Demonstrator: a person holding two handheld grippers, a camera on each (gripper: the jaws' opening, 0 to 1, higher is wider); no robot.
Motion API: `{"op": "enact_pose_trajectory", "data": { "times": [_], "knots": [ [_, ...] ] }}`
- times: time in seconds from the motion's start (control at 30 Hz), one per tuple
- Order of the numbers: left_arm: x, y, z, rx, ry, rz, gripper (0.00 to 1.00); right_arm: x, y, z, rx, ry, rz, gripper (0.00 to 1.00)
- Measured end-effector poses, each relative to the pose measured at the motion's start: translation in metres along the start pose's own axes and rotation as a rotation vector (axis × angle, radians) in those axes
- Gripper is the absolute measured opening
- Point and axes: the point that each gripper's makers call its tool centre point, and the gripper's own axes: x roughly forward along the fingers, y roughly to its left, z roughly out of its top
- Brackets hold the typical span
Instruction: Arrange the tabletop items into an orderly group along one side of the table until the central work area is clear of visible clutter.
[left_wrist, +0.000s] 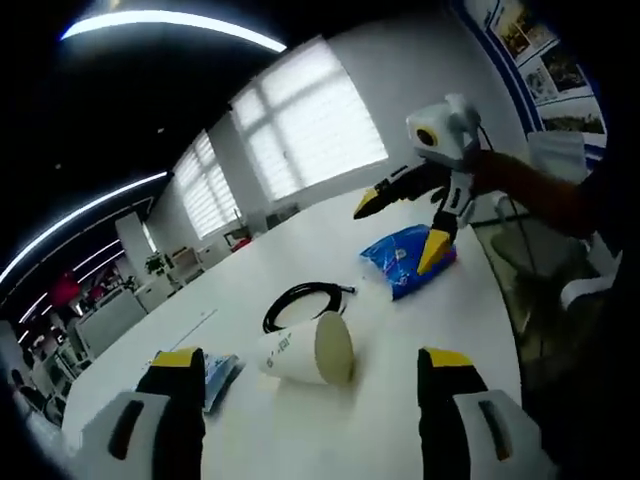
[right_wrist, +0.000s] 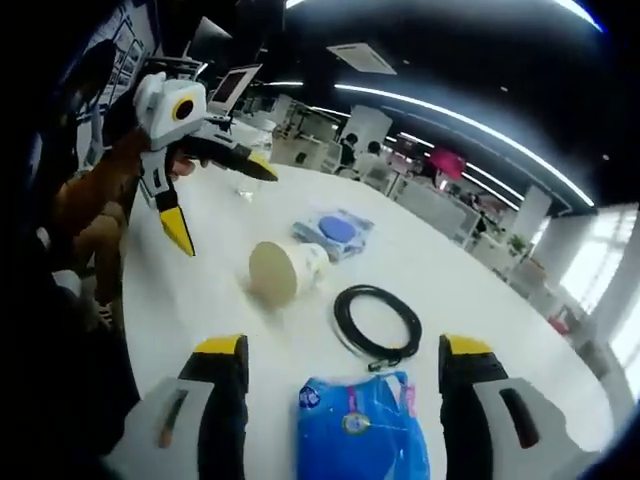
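On the white table (left_wrist: 455, 325) a paper cup (left_wrist: 305, 350) lies on its side, mouth toward me, just ahead of my open left gripper (left_wrist: 312, 378). Behind the cup lies a coiled black cable (left_wrist: 300, 300). A small blue packet (left_wrist: 220, 368) rests by my left jaw. Farther off, my open right gripper (left_wrist: 396, 235) hovers over a blue bag (left_wrist: 405, 258). In the right gripper view, that blue bag (right_wrist: 360, 425) lies between the wide jaws of my right gripper (right_wrist: 343, 362), with the cable (right_wrist: 377, 320), cup (right_wrist: 285, 270) and small blue packet (right_wrist: 335, 232) beyond. My left gripper (right_wrist: 224, 205) hangs open above the table.
The table (right_wrist: 490, 300) runs long, with its near edge by a person's sleeve (right_wrist: 95, 200). Bright windows (left_wrist: 310, 125) line the far wall. Desks and people (right_wrist: 370, 150) fill the office beyond the table.
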Motion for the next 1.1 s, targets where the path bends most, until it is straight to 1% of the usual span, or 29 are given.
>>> {"op": "enact_pose_trajectory", "data": {
  "times": [0.07,0.13,0.2,0.27,0.33,0.4,0.5,0.67,0.73,0.8,0.9,0.97,1.1],
  "knots": [
    [-0.003,0.000,0.000,-0.030,-0.012,-0.001,0.93,0.001,0.002,0.000,-0.002,0.002,0.007,0.84],
    [-0.006,0.002,0.000,-0.058,-0.022,-0.006,0.98,0.002,0.002,0.000,0.006,0.005,0.002,0.88],
    [-0.010,0.007,-0.003,-0.088,-0.017,0.002,1.00,0.002,0.000,0.001,0.020,0.003,-0.006,0.95],
    [-0.013,0.008,-0.005,-0.095,-0.012,0.006,1.00,0.001,-0.001,0.002,0.030,-0.004,-0.013,1.00],
    [-0.016,0.010,-0.007,-0.114,-0.012,0.003,1.00,-0.001,0.002,0.006,0.044,-0.029,0.002,1.00],
    [-0.017,0.011,-0.007,-0.124,-0.017,-0.001,1.00,-0.001,0.004,0.004,0.054,-0.019,0.011,1.00],
    [-0.019,0.013,-0.008,-0.135,-0.021,0.003,1.00,0.000,0.004,0.001,0.046,-0.003,0.008,1.00],
    [-0.019,0.018,-0.014,-0.166,-0.010,0.008,1.00,0.000,0.003,0.002,0.058,-0.013,0.006,1.00],
    [-0.018,0.021,-0.015,-0.189,-0.022,0.012,1.00,0.001,0.003,0.002,0.054,-0.017,0.009,1.00],
    [-0.021,0.018,-0.016,-0.208,-0.033,0.012,1.00,0.002,0.003,0.001,0.056,-0.011,0.008,1.00],
    [-0.023,0.019,-0.017,-0.220,-0.043,0.008,1.00,0.004,0.002,0.001,0.062,-0.011,0.013,1.00],
    [-0.024,0.017,-0.019,-0.234,-0.035,-0.015,1.00,0.005,0.001,0.001,0.068,-0.003,0.016,1.00],
    [-0.029,0.023,-0.028,-0.230,-0.009,0.001,1.00,0.006,-0.001,0.003,0.075,-0.003,0.009,1.00]
  ]
}}
